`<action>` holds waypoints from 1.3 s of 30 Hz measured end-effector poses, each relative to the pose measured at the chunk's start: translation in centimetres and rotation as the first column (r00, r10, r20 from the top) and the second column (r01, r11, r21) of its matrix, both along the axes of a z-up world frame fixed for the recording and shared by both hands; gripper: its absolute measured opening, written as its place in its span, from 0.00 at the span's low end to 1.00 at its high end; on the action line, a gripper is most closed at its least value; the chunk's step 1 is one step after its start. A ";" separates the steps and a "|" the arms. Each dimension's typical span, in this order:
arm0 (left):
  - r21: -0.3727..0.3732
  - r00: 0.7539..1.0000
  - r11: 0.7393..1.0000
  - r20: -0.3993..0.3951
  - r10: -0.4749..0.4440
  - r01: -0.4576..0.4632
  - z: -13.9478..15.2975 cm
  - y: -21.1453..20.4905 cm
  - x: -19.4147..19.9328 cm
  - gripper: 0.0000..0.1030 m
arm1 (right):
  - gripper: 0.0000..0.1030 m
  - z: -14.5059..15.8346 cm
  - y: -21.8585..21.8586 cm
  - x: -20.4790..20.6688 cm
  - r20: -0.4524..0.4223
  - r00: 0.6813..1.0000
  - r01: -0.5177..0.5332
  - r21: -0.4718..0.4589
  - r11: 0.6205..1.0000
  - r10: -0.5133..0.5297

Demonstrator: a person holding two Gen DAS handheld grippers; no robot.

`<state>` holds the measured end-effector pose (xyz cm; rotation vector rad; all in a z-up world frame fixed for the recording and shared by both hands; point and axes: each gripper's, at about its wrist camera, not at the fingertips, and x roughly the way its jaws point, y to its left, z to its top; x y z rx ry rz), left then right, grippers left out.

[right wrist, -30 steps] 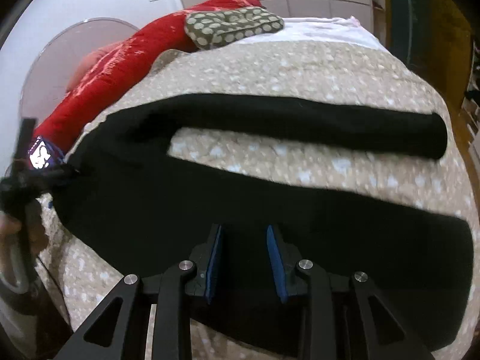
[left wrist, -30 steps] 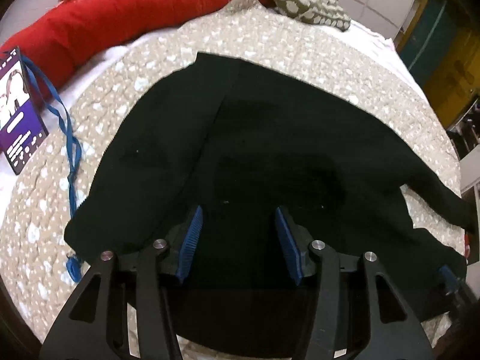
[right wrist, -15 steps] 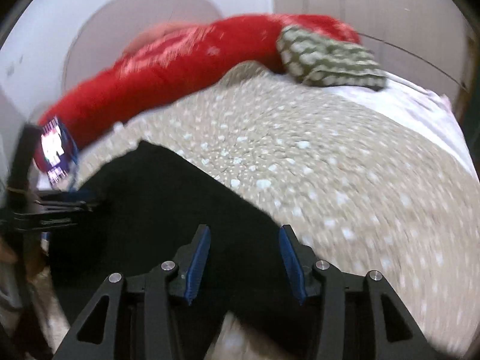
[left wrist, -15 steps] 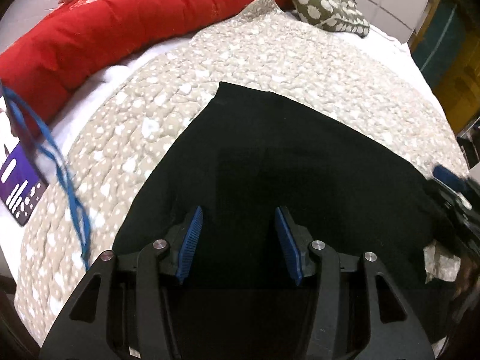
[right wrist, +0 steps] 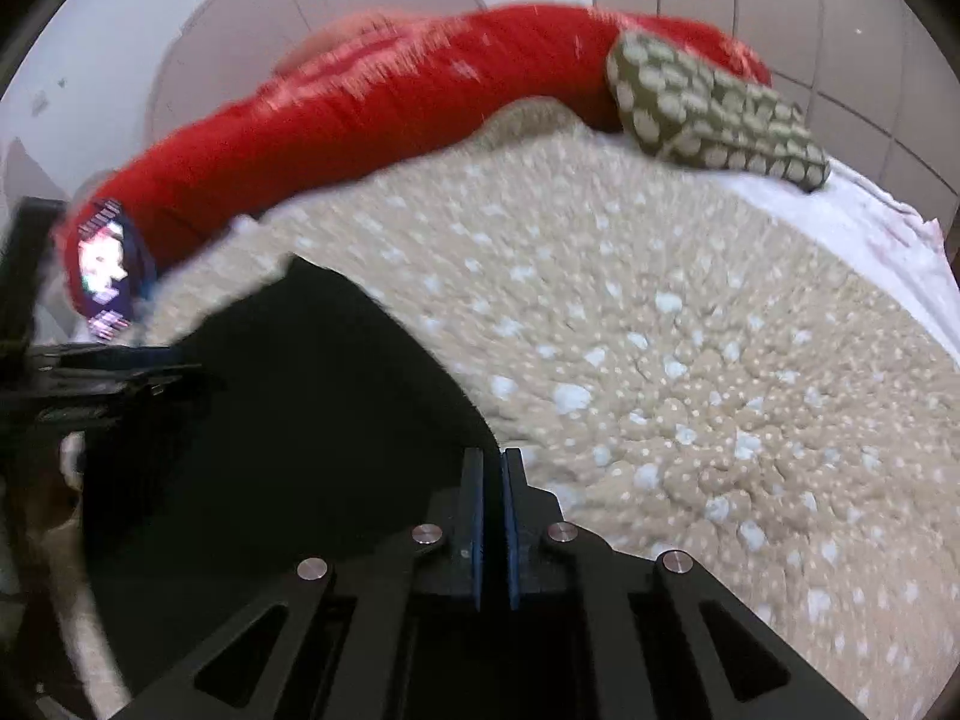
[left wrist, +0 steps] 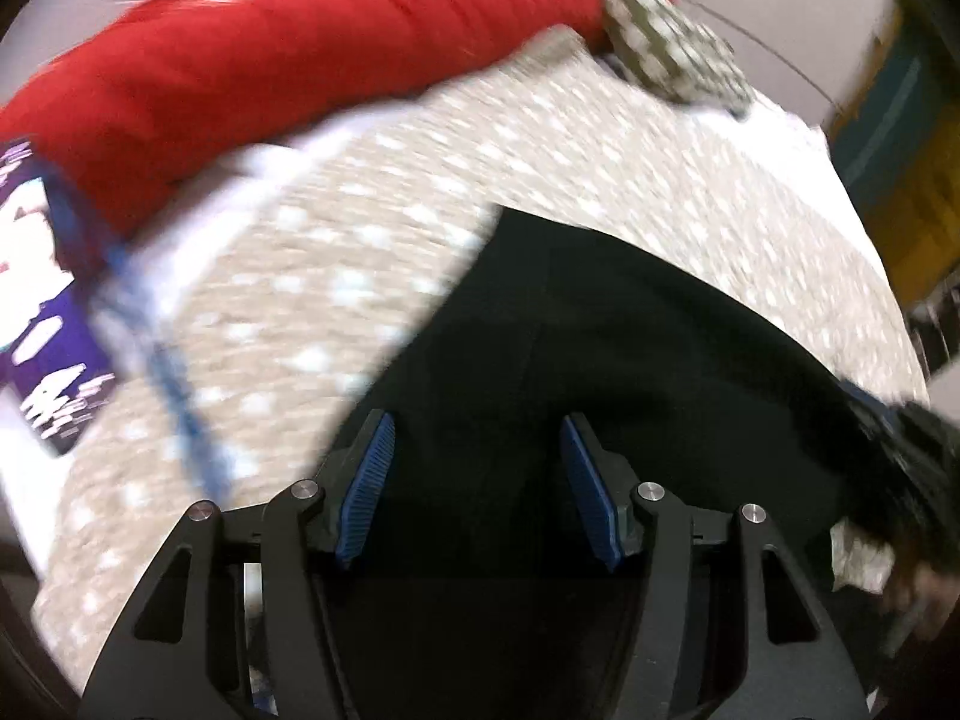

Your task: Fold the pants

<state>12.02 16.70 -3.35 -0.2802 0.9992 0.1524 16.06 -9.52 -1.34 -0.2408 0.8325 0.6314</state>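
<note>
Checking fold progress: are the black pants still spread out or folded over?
Folded over. The black pants show as one compact dark panel on the spotted blanket, with no separate legs showing.

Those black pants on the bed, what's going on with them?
A person with a gripper in each hand is folding the black pants on the speckled beige blanket. The left gripper hovers open above the fabric. The right gripper is shut at the pants' edge; whether it pinches cloth is unclear.
</note>
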 end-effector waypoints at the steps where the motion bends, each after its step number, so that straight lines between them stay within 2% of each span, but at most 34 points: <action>1: 0.003 1.000 1.000 0.010 0.024 -0.024 0.6 0.7 -0.7 0.56 | 0.05 0.9 0.0 -1.3 0.024 1.000 -0.007 0.017 1.000 0.006; 5: -0.027 0.992 0.995 0.080 0.101 -0.100 3.2 3.8 -4.2 0.56 | 0.05 3.7 -0.1 -7.1 0.102 0.995 -0.022 0.063 0.998 0.015; 6: -0.031 0.988 0.993 0.101 0.120 -0.118 4.0 4.4 -5.1 0.56 | 0.05 4.3 0.1 -9.6 0.129 0.991 -0.044 0.068 0.997 0.035; 8: -0.034 0.978 0.989 0.146 0.149 -0.145 5.4 5.1 -6.5 0.56 | 0.05 4.3 0.6 -12.7 0.129 0.990 -0.065 0.085 0.994 0.054; 10: -0.027 0.970 0.987 0.181 0.163 -0.160 6.2 5.3 -8.1 0.56 | 0.05 3.0 1.4 -16.0 0.082 0.993 -0.088 0.102 0.991 0.080; 13: -0.011 0.962 0.986 0.215 0.167 -0.169 7.1 5.0 -9.7 0.56 | 0.05 -1.0 3.0 -18.9 0.028 0.995 -0.096 0.051 0.994 0.095; 15: -0.002 0.968 0.990 0.209 0.137 -0.140 6.8 4.0 -9.8 0.56 | 0.05 -3.6 3.2 -18.9 -0.042 0.997 -0.060 0.058 0.996 0.063; 17: 0.016 0.977 0.994 0.184 0.104 -0.109 6.3 2.9 -9.7 0.56 | 0.05 -4.2 2.7 -18.9 -0.068 0.997 -0.024 0.100 0.995 0.030; 19: 0.028 0.986 0.997 0.152 0.065 -0.070 5.5 1.7 -9.5 0.56 | 0.10 -2.7 1.9 -18.9 -0.076 0.997 -0.015 0.143 0.990 0.027; 21: 0.034 0.991 0.999 0.129 0.031 -0.036 4.6 0.4 -9.4 0.56 | 0.27 -1.0 0.8 -18.9 -0.037 0.999 0.003 0.153 0.988 0.003; 22: 0.034 0.993 0.999 0.119 0.020 -0.024 4.2 -0.1 -9.2 0.56 | 0.30 0.1 -0.2 -18.6 0.006 0.999 0.042 0.154 0.987 -0.044; 24: 0.027 0.996 1.000 0.095 -0.003 0.000 3.2 -1.2 -9.1 0.56 | 0.37 1.2 -1.8 -17.2 0.020 0.990 0.136 0.165 0.977 -0.141; 27: 0.030 0.998 0.999 0.062 -0.032 0.030 1.8 -2.5 -8.8 0.56 | 0.37 0.9 -3.7 -13.1 -0.038 0.966 0.259 0.175 0.950 -0.256; 30: 0.053 0.998 0.998 0.040 -0.042 0.040 0.7 -3.3 -8.8 0.56 | 0.36 -0.7 -3.6 -9.2 -0.108 0.952 0.301 0.132 0.945 -0.288; 31: 0.065 0.998 0.997 0.039 -0.041 0.038 0.4 -3.5 -8.8 0.56 | 0.32 -1.5 -3.2 -8.1 -0.129 0.949 0.301 0.103 0.948 -0.288; 32: 0.075 0.998 0.996 0.036 -0.042 0.040 0.2 -3.7 -8.8 0.56 | 0.14 -2.0 -3.2 -7.5 -0.144 0.948 0.296 0.078 0.952 -0.283; 36: 0.115 0.998 0.991 0.011 -0.065 0.064 -1.2 -4.3 -8.5 0.61 | 0.12 -3.9 -2.5 -6.4 -0.080 0.941 0.328 -0.025 0.944 -0.329; 39: 0.175 0.997 0.982 0.013 -0.073 0.070 -1.4 -5.1 -8.5 0.62 | 0.12 -4.7 -2.5 -5.9 -0.070 0.932 0.358 0.004 0.934 -0.357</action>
